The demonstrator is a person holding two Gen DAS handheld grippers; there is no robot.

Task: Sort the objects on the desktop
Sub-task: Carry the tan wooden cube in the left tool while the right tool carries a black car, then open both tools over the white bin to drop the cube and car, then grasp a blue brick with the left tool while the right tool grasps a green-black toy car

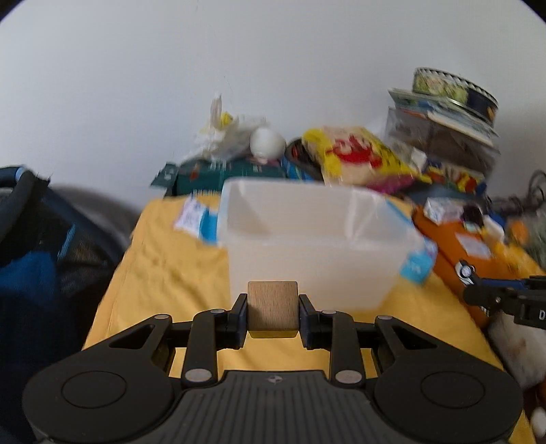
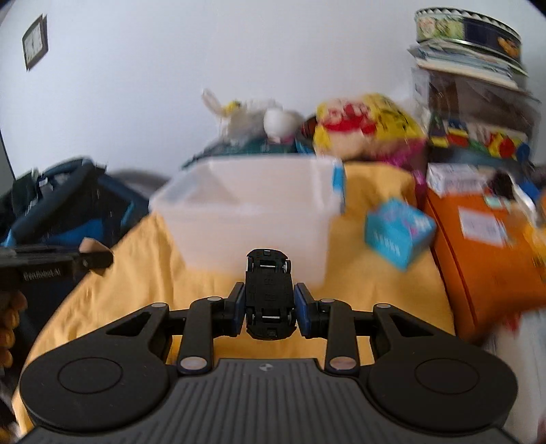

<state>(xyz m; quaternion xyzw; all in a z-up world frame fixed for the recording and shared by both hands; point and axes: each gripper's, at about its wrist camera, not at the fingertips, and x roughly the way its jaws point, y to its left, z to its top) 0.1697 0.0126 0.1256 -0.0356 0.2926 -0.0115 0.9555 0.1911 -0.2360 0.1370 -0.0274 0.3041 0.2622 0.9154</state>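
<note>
1. Two grippers were in play, each carrying one thing, and one translucent white bin (image 2: pixel 252 218) sat ahead on the yellow-covered bench (image 2: pixel 375 283)
2. The left gripper (image 1: pixel 272 312) had its fingers pinching a single wooden block (image 1: pixel 272 307), pale beech with rounded corners, held just short of the bin's near wall (image 1: pixel 307 266)
3. The right gripper (image 2: pixel 269 304) had its fingers clamped on one small black toy car (image 2: pixel 269 293), turned underside up, two metal axles and four wheels showing, nose toward the bin
4. From the right wrist view the left gripper (image 2: pixel 92 258) appeared at the left edge with the block's corner (image 2: pixel 89 244) poking out; white lettering on its body was too blurred to read
5. One turquoise box (image 2: pixel 399 232) lay tilted on the bench right of the bin, its print unreadable
6. One orange box (image 2: pixel 491 246) stood further right, with a white label too smeared to read
7. Behind, one yellow-and-red bag (image 2: pixel 365 126) and one round tin (image 2: pixel 467 30) atop a stack
</note>
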